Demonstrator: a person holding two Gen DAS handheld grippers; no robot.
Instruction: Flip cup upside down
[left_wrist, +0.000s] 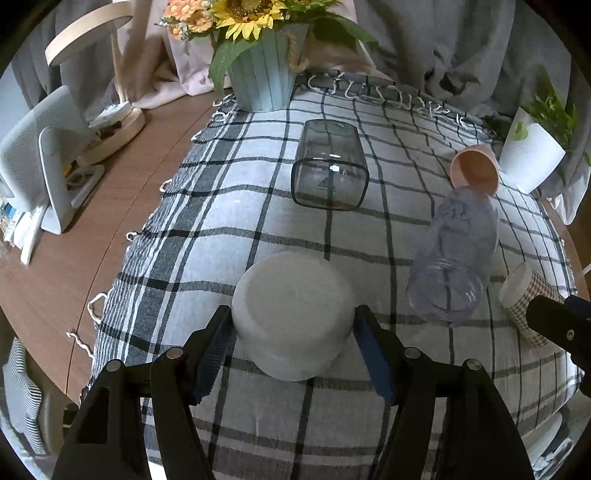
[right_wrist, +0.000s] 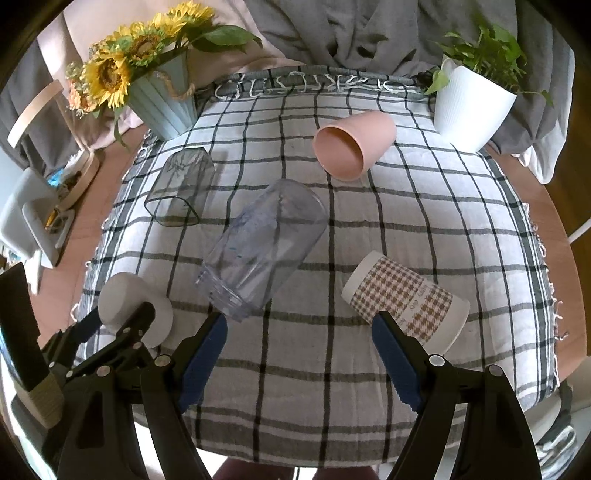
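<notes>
White cup (left_wrist: 291, 314) clamped in left gripper (left_wrist: 293, 321).
Matte, base up; right gripper (right_wrist: 299, 325) apart, cup at nine o'clock.

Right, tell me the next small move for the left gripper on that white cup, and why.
Probably close the left gripper a little further onto the white cup. Its blue pads flank the cup's sides, but whether they press it firmly cannot be told. The cup looks tipped, flat base toward the camera, so a sure grip should come before any turning.
</notes>
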